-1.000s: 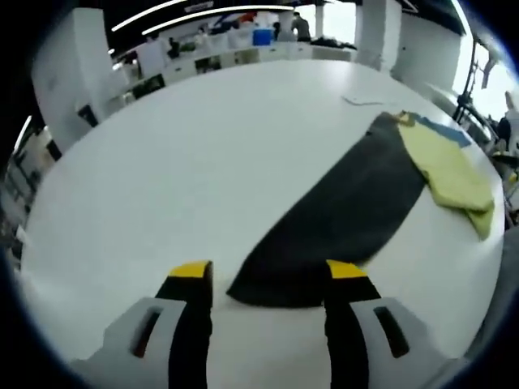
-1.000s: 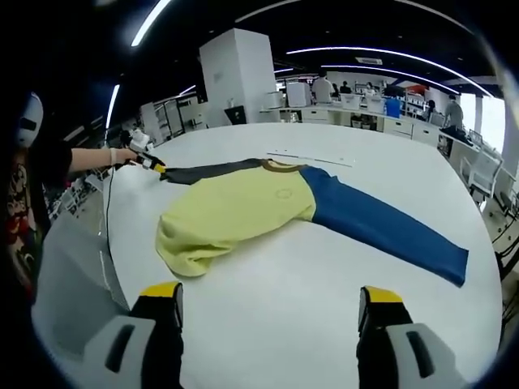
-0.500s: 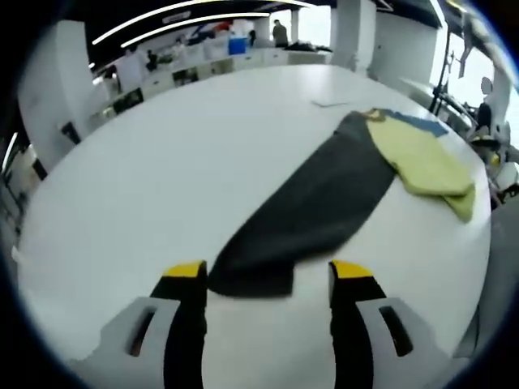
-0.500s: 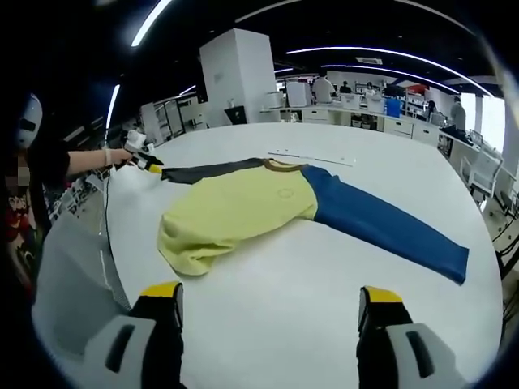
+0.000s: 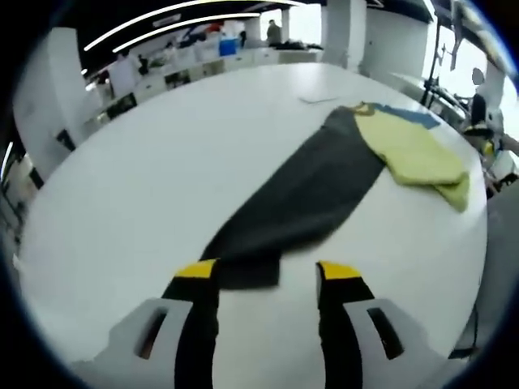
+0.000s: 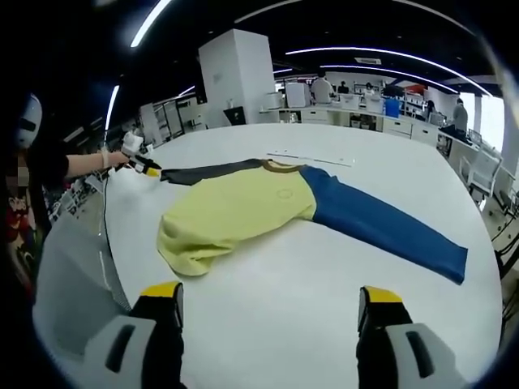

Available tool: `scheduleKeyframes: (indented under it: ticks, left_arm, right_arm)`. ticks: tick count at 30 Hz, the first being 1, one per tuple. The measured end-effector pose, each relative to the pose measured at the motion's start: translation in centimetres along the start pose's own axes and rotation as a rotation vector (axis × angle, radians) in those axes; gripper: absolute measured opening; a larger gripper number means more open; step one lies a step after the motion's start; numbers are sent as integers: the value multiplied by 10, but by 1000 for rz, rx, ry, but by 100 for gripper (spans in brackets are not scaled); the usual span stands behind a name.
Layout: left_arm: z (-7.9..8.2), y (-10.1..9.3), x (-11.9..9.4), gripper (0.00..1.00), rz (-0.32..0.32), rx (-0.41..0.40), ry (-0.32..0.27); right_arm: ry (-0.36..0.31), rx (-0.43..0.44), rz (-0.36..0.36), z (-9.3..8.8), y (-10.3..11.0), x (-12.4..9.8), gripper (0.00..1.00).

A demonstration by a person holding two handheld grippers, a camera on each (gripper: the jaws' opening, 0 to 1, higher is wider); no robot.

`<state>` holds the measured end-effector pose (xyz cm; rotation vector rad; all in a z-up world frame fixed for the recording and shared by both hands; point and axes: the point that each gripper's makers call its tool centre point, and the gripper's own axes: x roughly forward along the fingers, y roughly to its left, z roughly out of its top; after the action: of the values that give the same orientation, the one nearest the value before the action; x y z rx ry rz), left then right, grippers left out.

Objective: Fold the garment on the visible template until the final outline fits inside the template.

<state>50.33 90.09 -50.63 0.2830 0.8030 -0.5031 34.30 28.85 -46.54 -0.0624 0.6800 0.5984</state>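
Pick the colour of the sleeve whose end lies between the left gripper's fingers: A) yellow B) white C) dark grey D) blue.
C: in the left gripper view the dark grey sleeve runs down from the yellow body and ends between the left gripper fingers.

Large white table (image 6: 324, 308) with a yellow shirt (image 6: 235, 207) spread flat, its dark and blue sleeves stretched to opposite sides

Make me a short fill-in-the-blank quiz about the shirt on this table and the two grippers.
1. The garment's body is ____ in colour.
2. The end of the dark grey sleeve lies between the jaws of the ____ gripper.
3. The sleeve stretched toward the right of the right gripper view is ____.
4. The right gripper is ____.

Missing words: yellow; left; blue; open
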Motion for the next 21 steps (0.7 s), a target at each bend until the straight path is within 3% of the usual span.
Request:
scheduleKeyframes:
  ticks: [6, 21]
  left_arm:
    - [-8, 0, 6, 29, 19, 23, 10]
    - [-16, 1, 23, 16, 4, 22, 43]
  right_arm:
    - [11, 3, 3, -3, -2, 0, 89]
    - [2, 14, -11, -4, -2, -4, 89]
